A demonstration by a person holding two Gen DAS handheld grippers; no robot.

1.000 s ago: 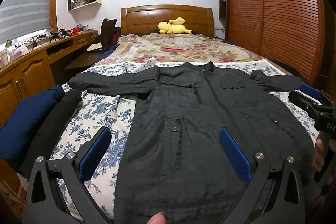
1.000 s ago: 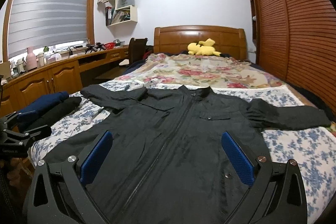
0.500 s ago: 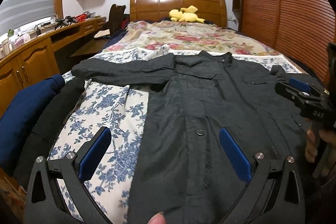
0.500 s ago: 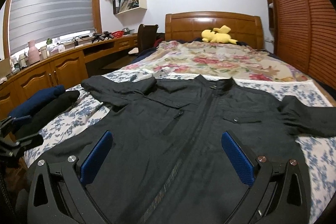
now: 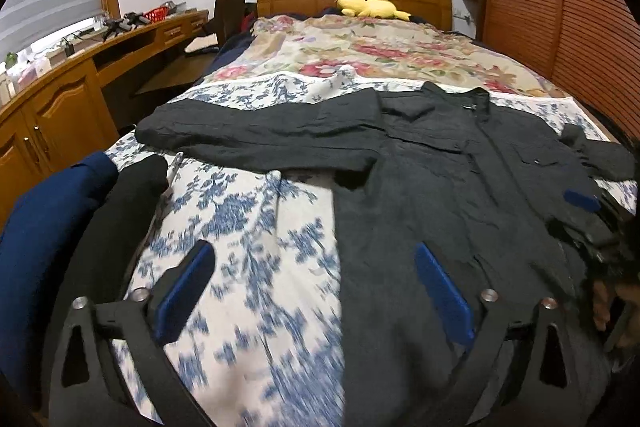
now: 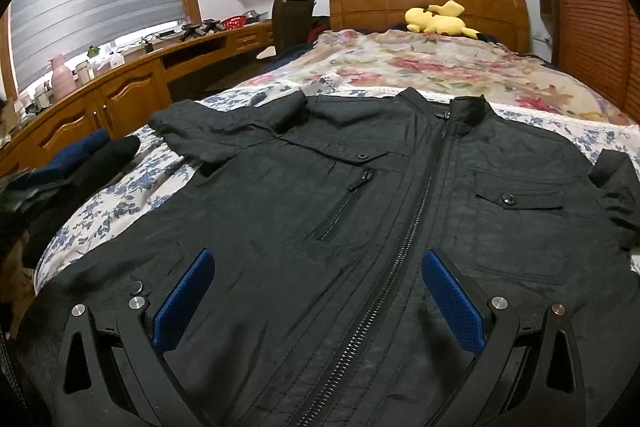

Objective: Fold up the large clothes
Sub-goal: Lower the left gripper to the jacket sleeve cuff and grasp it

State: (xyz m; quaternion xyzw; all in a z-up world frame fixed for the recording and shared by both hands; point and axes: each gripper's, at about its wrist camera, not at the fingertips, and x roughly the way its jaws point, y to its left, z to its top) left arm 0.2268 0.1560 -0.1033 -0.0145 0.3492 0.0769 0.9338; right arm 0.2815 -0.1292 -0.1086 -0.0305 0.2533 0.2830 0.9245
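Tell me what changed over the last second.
Both grippers closed in on the black jacket; the left gripper slid toward its left edge, fingers closing slightly, nothing between them. The right gripper stayed open over the zipper. Nothing grasped; the jacket lies flat as before.

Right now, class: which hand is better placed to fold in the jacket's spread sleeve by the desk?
Left, probably: the left gripper straddles the black jacket edge below that sleeve; the right gripper is over the zipper.

Jacket [image 6: 360,211] hem cut off below; floral sheet [image 5: 256,267] motion-blurred near left tongs [image 5: 312,291].
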